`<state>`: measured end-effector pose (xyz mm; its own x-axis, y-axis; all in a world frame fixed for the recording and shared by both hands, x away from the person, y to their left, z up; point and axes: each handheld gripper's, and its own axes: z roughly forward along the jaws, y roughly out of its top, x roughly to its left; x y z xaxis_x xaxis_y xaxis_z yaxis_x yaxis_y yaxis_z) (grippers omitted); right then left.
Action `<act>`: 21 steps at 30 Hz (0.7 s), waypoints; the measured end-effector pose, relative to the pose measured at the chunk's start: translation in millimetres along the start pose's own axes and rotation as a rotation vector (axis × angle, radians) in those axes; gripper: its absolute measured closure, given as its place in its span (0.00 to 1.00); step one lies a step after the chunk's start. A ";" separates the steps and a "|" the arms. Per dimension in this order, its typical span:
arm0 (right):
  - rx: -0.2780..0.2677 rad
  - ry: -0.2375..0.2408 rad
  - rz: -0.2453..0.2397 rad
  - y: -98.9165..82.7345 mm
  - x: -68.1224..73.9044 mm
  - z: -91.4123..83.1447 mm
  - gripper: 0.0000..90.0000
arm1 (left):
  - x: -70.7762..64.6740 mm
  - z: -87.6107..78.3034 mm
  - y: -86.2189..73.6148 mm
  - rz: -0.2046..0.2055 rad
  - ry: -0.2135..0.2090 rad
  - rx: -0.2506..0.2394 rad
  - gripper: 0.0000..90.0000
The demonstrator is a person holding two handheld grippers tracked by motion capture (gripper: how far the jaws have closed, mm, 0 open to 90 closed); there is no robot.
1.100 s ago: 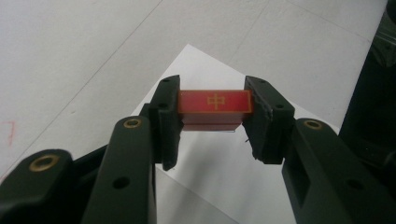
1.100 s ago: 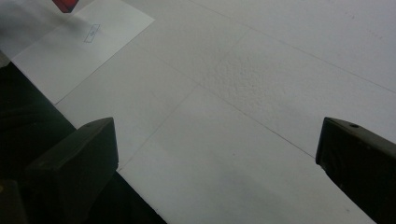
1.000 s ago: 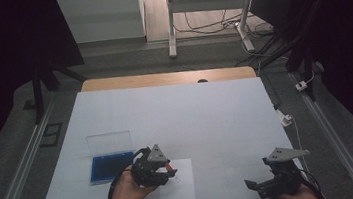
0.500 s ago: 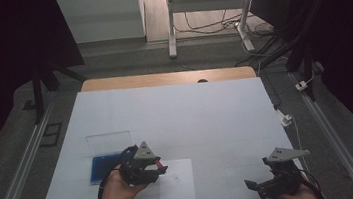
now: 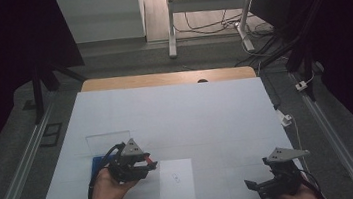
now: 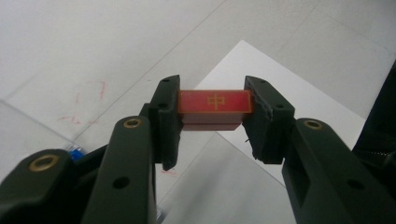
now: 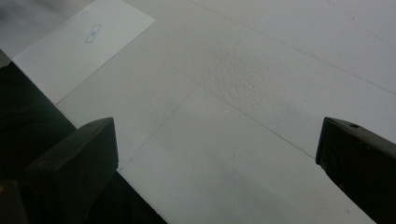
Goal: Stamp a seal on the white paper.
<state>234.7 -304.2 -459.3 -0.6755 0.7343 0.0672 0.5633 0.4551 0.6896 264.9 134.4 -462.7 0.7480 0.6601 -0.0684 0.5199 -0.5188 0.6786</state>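
My left gripper [image 6: 212,119] is shut on a small red block [image 6: 215,101] with a gold character on its face. In the high view the left gripper [image 5: 146,162] is at the table's front left, with the red block [image 5: 147,157] at its tip, just left of a white sheet of paper [image 5: 176,182]. That paper [image 7: 79,44] carries a small printed rectangle mark [image 7: 93,33]. My right gripper [image 5: 254,185] is at the front right edge, open with nothing between its jaws.
A blue pad [image 5: 99,164] lies under the left hand, with a clear plastic lid [image 5: 108,140] behind it. The white table cover [image 5: 176,114] spans the table. A white plug and cable [image 5: 284,117] lie at the right edge.
My left gripper with the red block has drawn back leftward off the paper, towards the blue pad. The right gripper has stayed put.
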 end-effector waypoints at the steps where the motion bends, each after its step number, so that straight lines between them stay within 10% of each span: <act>1: 0.000 0.000 0.000 0.0 0.0 0.0 0.00 | 1.0 -1.1 -0.8 -0.003 0.002 0.000 0.65; 21: -0.003 -0.001 0.007 0.1 0.1 -0.3 0.00 | 18.9 -19.9 -15.4 -0.078 0.033 -0.033 0.65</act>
<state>234.5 -304.2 -459.1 -0.6712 0.7379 0.0708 0.5664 0.4488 0.6912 262.8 165.7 -459.9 0.6919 0.7153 -0.0983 0.5615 -0.4476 0.6960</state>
